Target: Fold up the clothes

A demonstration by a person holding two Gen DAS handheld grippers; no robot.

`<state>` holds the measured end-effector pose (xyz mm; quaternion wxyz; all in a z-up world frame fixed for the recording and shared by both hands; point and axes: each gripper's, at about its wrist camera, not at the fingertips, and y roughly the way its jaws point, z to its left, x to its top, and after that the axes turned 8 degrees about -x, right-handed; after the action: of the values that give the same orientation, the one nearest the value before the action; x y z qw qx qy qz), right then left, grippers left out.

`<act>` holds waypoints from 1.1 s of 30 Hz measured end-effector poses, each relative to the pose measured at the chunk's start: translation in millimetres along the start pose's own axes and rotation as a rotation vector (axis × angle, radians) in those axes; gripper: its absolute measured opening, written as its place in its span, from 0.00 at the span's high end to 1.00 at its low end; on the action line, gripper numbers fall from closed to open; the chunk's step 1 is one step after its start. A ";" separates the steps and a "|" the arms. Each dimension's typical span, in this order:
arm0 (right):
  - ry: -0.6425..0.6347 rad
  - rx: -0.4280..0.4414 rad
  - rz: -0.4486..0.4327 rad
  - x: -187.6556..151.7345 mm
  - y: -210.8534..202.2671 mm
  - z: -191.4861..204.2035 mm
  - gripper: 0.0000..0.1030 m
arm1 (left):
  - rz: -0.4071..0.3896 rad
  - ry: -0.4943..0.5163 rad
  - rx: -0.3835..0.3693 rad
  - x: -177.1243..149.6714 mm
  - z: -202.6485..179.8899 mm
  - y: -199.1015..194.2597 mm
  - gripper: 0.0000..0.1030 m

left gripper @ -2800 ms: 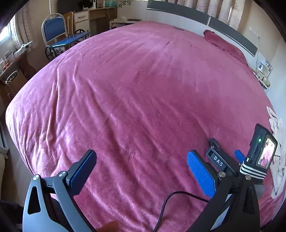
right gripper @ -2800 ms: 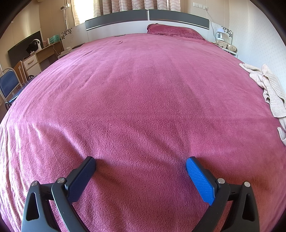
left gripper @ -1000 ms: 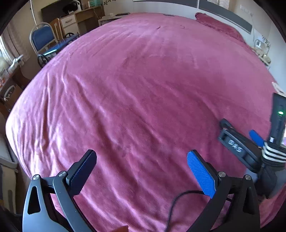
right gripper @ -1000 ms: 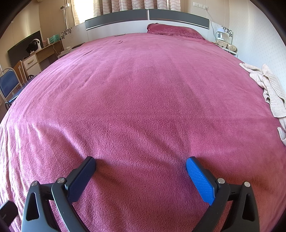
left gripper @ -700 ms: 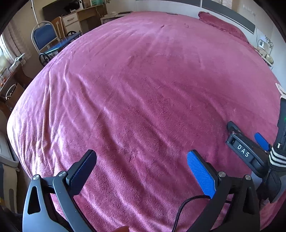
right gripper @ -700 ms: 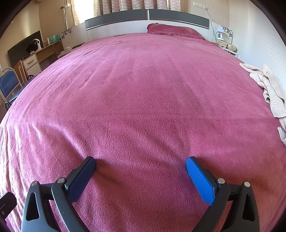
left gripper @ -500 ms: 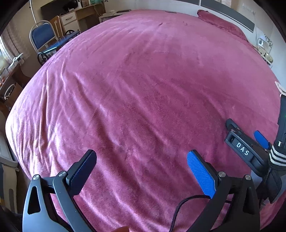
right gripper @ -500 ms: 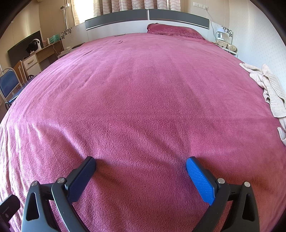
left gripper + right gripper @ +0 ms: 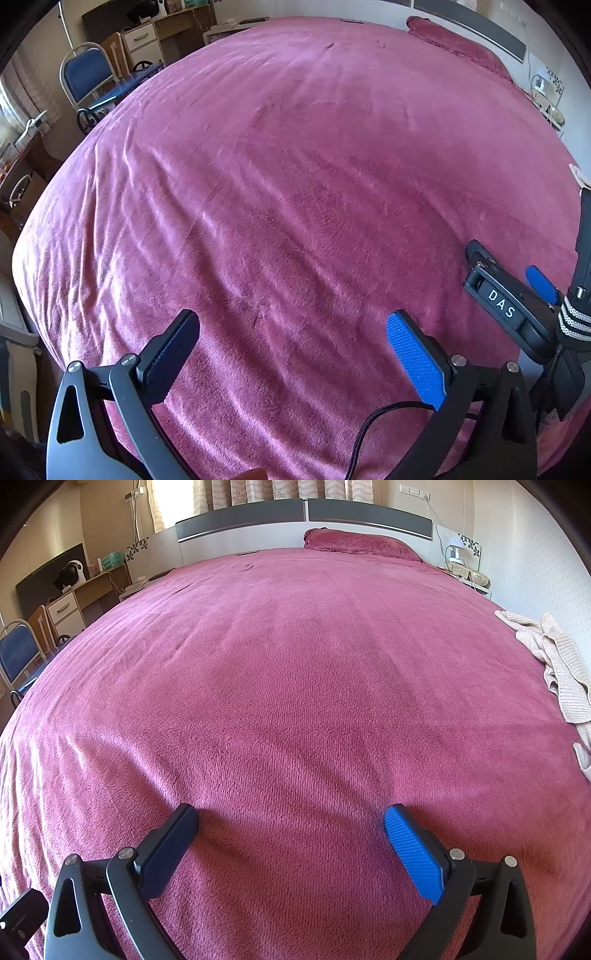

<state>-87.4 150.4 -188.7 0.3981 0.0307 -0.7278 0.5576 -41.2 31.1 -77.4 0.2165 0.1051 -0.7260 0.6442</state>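
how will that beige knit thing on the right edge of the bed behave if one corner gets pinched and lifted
The beige knit garment lies crumpled in soft folds, so it will probably drape limp rather than hold shape. Its loose ribbed knit suggests it may stretch and sag. The plush bedspread may drag on it a little.

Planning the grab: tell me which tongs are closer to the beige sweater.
The right tongs; they sit between the left tongs and the beige sweater.

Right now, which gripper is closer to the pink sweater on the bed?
Right. The right gripper sits left of the pink sweater; the left gripper is farther left still, beyond the right one.
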 end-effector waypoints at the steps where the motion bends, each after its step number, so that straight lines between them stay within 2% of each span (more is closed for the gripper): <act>1: 0.000 0.000 0.000 0.0 0.0 0.0 0.00 | -0.002 0.001 -0.002 -2.6 1.7 -2.6 0.00; 13: 0.000 0.000 0.000 0.0 0.0 0.0 0.00 | 0.000 0.007 0.003 0.5 -13.3 -16.5 0.00; 33: 0.000 0.000 0.000 -0.2 0.1 0.0 0.00 | 0.005 0.023 0.001 -2.4 -5.1 -30.5 0.00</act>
<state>-87.3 150.4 -188.9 0.3981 0.0306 -0.7279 0.5575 -25.0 31.3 -50.9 0.2231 0.0961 -0.7233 0.6464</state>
